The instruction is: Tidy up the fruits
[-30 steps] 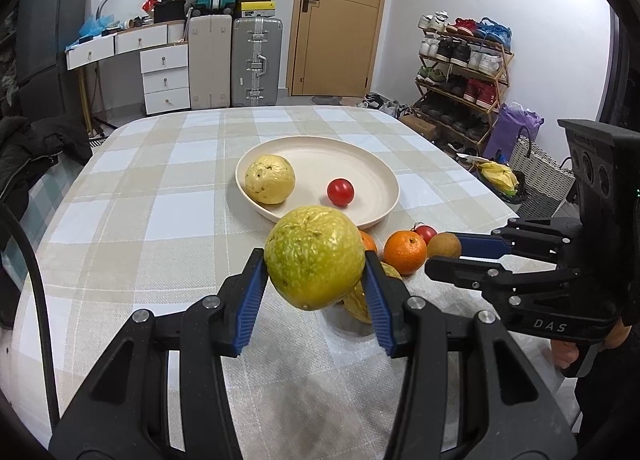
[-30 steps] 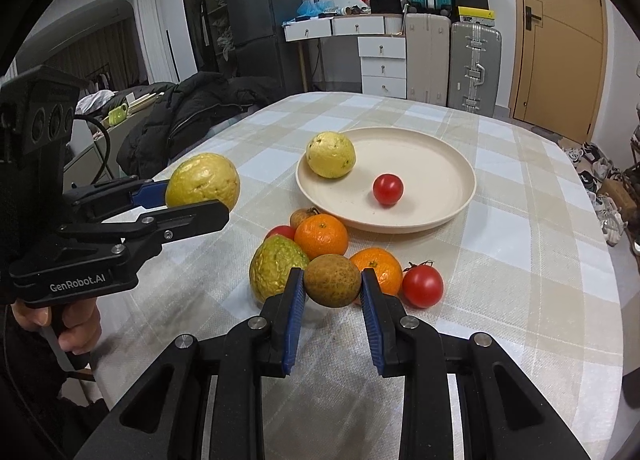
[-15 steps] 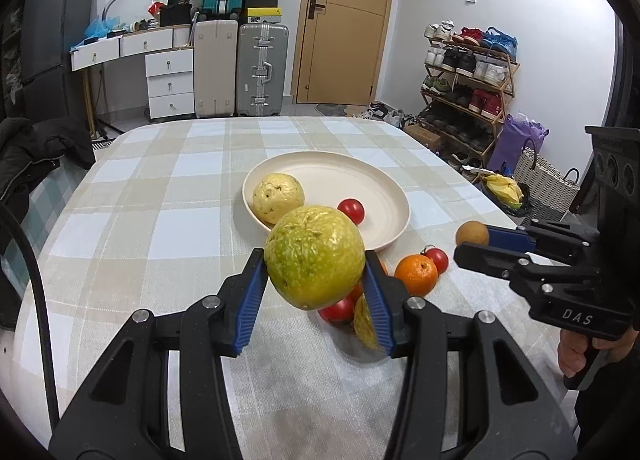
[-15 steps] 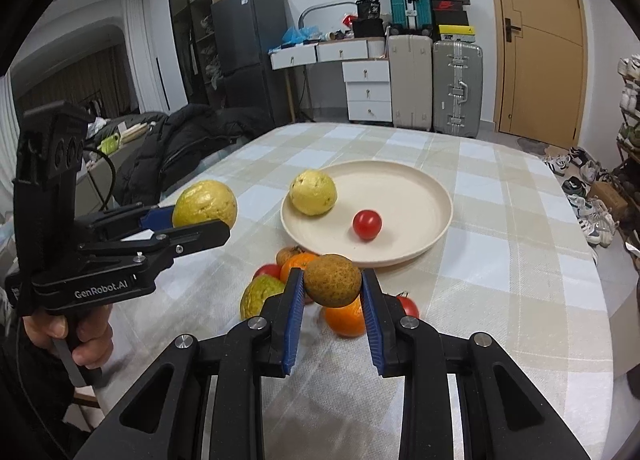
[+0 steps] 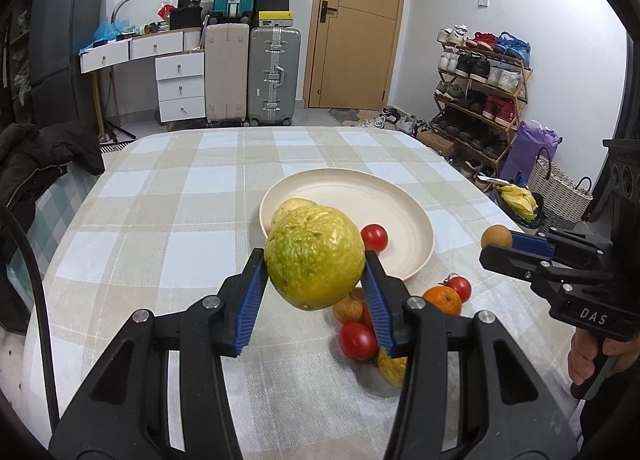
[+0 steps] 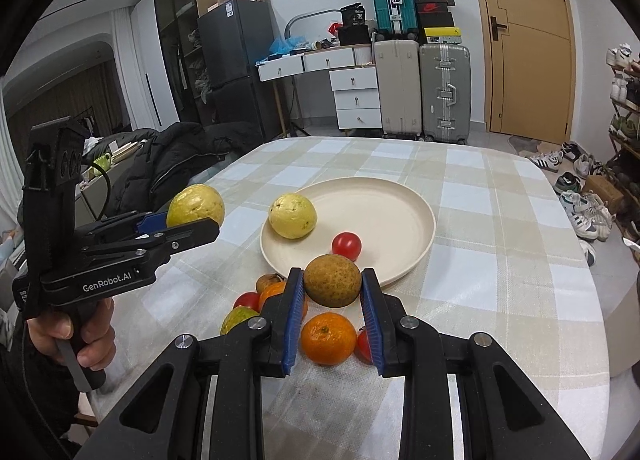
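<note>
You have both fruits off the table now, and in the last second each has travelled away from the loose pile toward the plate (image 6: 420, 244). Your left gripper (image 5: 316, 286) is clamped on the large yellow-green guava (image 5: 315, 256), its blue pads pressing both sides; a second ago the plate sat far ahead of that fruit, and now the guava hangs in front of the plate's near left rim, hiding most of the pale guava (image 6: 292, 216) already lying there. Your right gripper (image 6: 332, 296) is closed narrow on the small brown fruit (image 6: 332, 280), which has risen clear of the pile and now sits just short of the plate's near edge, close to the cherry tomato (image 6: 346, 245) on the plate. Left behind on the checked tablecloth (image 6: 500, 260) are the oranges (image 6: 328, 338), more tomatoes and a green-yellow fruit, bunched near you. That puts you in the carrying stage with two placements pending, I judge. Set the guava down on the bare right or far part of the plate so it does not knock the pale one, and watch that the two grippers do not crowd each other over the rim.
</note>
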A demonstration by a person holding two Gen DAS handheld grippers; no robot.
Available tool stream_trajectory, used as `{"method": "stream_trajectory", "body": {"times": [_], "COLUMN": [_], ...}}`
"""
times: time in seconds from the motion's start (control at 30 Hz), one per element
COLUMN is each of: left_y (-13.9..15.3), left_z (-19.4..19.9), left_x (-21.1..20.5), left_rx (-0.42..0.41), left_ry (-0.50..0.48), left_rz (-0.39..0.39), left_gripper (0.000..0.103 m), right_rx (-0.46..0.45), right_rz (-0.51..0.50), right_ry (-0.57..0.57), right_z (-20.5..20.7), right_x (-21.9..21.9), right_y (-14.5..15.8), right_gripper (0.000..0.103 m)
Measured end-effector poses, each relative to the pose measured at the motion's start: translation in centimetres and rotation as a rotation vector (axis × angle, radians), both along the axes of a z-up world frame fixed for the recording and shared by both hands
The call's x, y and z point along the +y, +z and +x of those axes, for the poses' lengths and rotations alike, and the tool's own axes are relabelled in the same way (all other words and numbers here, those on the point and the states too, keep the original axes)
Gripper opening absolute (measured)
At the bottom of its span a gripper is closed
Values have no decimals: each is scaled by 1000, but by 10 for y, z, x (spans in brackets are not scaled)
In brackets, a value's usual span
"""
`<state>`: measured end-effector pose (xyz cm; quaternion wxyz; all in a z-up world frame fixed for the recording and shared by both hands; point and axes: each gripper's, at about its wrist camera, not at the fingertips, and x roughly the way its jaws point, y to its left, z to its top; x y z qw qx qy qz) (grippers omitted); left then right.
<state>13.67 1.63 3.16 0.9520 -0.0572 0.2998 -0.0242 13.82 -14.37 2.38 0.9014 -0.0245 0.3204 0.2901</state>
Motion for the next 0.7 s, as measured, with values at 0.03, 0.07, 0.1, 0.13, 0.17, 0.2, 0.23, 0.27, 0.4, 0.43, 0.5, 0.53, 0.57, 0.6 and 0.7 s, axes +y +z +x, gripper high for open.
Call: {"method": "stream_trajectory", "body": {"times": [0.03,0.07,0.1,0.13,0.17,0.2,0.23,0.27,0.4,0.43,0.5,0.53,0.57,0.6,0.7], "left_y": [0,-1,-1,-1,-2,-2,-3,-3,-4,-4,-4,-4,-4,-4,-4], "left_z": [3,5,7,10,12,14,17,18,27,28,29,31,32,34,38], "left_x": [1,2,2,3,3,3,2,2,0,-1,-1,-3,-5,-6,-10], "left_rx": [1,1,2,4,5,6,7,9,13,14,16,15,15,15,12], "left_ry": [2,5,6,8,10,12,12,11,6,5,3,1,-1,-4,-12], "left_rz": [-1,-1,-1,2,4,5,7,8,14,15,18,22,27,32,46], "left_gripper": [45,45,45,45,45,45,45,45,45,45,45,45,45,45,45], "right_rx": [0,0,3,3,5,4,3,3,7,8,13,16,14,14,18], "right_rz": [1,5,11,12,11,10,10,14,20,22,33,35,34,34,33], "right_ry": [-2,-3,-4,-7,-10,-14,-16,-17,-28,-30,-32,-32,-36,-39,-44], "right_z": [1,1,4,5,7,8,9,10,15,17,20,22,23,25,29], "right_x": [0,0,-1,-1,-1,0,-1,-1,-3,-4,-5,-5,-6,-6,-6], "right_y": [0,0,1,1,1,1,2,2,4,4,5,5,6,6,6], "right_gripper": [29,29,29,29,29,29,29,29,29,29,29,29,29,29,29]}}
